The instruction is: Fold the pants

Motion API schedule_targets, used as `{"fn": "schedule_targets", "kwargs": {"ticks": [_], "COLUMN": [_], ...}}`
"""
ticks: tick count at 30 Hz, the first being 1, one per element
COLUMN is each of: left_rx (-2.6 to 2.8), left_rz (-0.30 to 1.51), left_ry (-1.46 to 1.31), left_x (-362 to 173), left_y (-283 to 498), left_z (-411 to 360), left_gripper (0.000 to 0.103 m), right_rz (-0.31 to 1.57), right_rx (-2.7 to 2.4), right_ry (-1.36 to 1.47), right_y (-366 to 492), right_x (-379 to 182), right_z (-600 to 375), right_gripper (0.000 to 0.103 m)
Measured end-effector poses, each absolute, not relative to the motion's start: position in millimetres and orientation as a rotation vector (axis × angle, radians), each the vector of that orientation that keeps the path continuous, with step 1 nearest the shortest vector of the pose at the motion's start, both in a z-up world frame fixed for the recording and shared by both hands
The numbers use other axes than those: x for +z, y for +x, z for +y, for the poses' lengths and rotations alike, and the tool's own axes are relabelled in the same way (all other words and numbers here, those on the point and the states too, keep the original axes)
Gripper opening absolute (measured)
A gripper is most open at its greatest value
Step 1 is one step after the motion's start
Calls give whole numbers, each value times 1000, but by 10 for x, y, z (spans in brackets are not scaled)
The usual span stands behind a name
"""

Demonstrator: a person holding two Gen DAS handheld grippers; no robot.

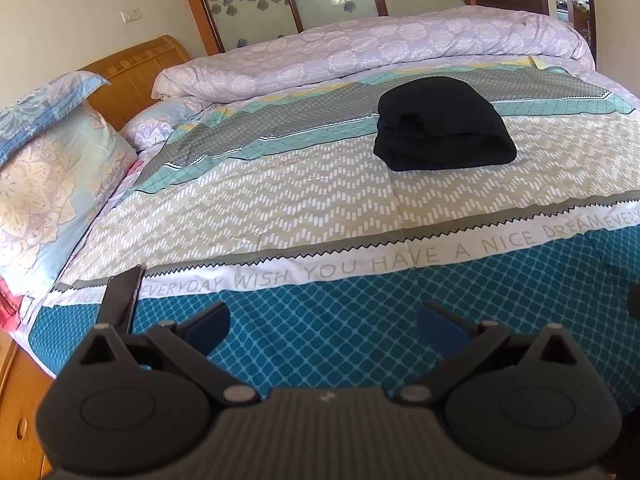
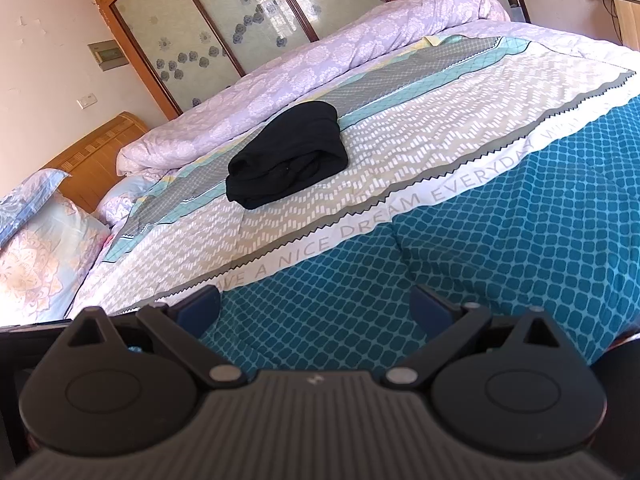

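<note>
One pair of black pants point(image 1: 444, 126) lies folded mid-bed, near the rolled duvet point(image 1: 360, 48). Left gripper point(image 1: 323, 322) and right gripper point(image 2: 316, 306) gape wide, empty, over the bedspread point(image 1: 320, 200) near its front edge, well apart from the pants.

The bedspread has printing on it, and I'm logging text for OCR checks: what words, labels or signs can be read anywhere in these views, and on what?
"EVERYDAY WISH YOU HAVE A NICE DREAM EVERY": white band of the bedspread, left wrist view; the last word is cut off at the frame edge.
"A NICE DREAM EVERYDAY": same band, right wrist view; letters before and after are unclear.
Wall panel: too small to read.
Folded black pants: no text visible.
</note>
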State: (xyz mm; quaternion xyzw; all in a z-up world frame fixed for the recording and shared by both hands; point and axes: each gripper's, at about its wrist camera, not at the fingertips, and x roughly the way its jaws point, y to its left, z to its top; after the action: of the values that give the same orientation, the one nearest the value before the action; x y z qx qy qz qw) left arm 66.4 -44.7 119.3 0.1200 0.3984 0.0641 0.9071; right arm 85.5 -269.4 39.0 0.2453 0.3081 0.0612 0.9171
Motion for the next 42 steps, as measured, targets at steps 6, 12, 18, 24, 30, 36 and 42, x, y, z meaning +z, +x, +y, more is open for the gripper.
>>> {"fn": "schedule_targets", "kwargs": {"ticks": [6, 12, 18, 24, 30, 36, 42], "left_rx": [129, 124, 121, 135, 170, 186, 175], "left_rz": [825, 829, 841, 845, 805, 777, 808], "left_ry": [248, 239, 225, 216, 240, 251, 242], "left_x": [1185, 1182, 1177, 1186, 1245, 1289, 1246], "left_y": [664, 668, 676, 681, 668, 661, 676], "left_z": [-443, -441, -439, -427, -430, -435, -429], "left_gripper": [103, 103, 103, 103, 103, 103, 103], "right_rz": [636, 635, 628, 628, 624, 624, 624], "right_rx": [125, 125, 118, 117, 115, 116, 108], "right_ry": [507, 507, 509, 510, 511, 510, 511], "right_y": [860, 861, 853, 852, 854, 856, 851], "right_x": [382, 384, 377, 379, 389, 388, 391], "right_z": [-2698, -2704, -2705, -2707, -2708, -2715, -2697], "right_gripper": [102, 102, 102, 102, 102, 102, 102]}}
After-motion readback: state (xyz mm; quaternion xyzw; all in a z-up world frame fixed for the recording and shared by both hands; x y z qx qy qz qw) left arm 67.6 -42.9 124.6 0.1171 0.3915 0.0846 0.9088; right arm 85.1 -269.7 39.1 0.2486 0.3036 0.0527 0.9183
